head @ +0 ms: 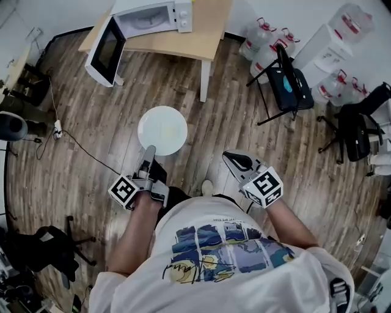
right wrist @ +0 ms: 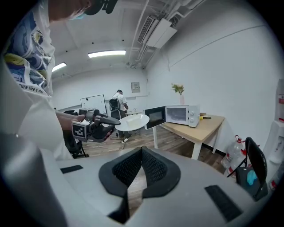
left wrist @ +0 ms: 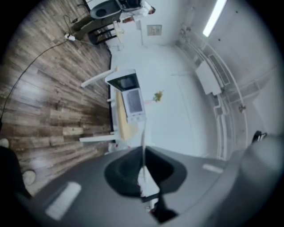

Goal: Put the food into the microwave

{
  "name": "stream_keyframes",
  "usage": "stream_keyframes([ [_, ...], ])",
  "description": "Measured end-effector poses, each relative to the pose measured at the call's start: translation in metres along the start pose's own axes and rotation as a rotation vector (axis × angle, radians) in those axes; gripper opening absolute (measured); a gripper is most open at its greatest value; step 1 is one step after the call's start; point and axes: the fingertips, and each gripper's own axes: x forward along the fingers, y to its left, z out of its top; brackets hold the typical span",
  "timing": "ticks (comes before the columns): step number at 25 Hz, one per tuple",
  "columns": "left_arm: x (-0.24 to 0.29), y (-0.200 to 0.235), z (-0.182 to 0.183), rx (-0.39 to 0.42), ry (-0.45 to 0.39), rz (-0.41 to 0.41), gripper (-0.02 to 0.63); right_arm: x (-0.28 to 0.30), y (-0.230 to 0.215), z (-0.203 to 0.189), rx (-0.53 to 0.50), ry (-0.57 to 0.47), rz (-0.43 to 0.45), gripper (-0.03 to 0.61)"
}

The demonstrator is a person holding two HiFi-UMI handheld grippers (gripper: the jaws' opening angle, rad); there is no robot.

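Note:
My left gripper [head: 148, 154] is shut on the near rim of a round white plate [head: 162, 130], which it holds level over the wooden floor. I cannot make out any food on the plate. In the left gripper view the plate [left wrist: 143, 133] shows edge-on as a thin line between the closed jaws [left wrist: 143, 165]. The white microwave [head: 149, 17] stands on a light wooden table [head: 204, 30] ahead, its door [head: 105, 52] swung open to the left. My right gripper [head: 232, 159] hangs shut and empty to the right of the plate. From the right gripper view I see the plate [right wrist: 133, 122], the left gripper [right wrist: 103, 119] and the microwave [right wrist: 181, 114].
Several water bottles [head: 264, 41] stand right of the table. Beside them is a black folding stand [head: 287, 82], and farther right a black chair [head: 357, 125]. A cable with a power strip [head: 58, 129] lies on the floor at left. A person [right wrist: 118, 101] stands far back in the room.

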Motion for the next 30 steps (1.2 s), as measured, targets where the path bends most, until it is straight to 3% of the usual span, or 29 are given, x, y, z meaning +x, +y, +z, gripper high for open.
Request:
stream_keyframes([
  [6,0.038,-0.003,0.001,-0.025,-0.040,0.005,0.020,0.006,-0.043,-0.002,0.001,0.005,0.002,0.060],
  [11,0.076,0.009,0.027,-0.017,-0.050,0.021,0.020,0.037,-0.074,0.007,0.014,-0.005,-0.009,0.077],
  [21,0.191,0.029,0.118,0.001,-0.023,0.036,0.020,0.121,-0.143,0.065,0.030,0.039,-0.068,0.053],
  [30,0.292,0.044,0.191,-0.033,-0.013,0.048,0.020,0.192,-0.204,0.113,0.042,0.018,-0.135,0.015],
])
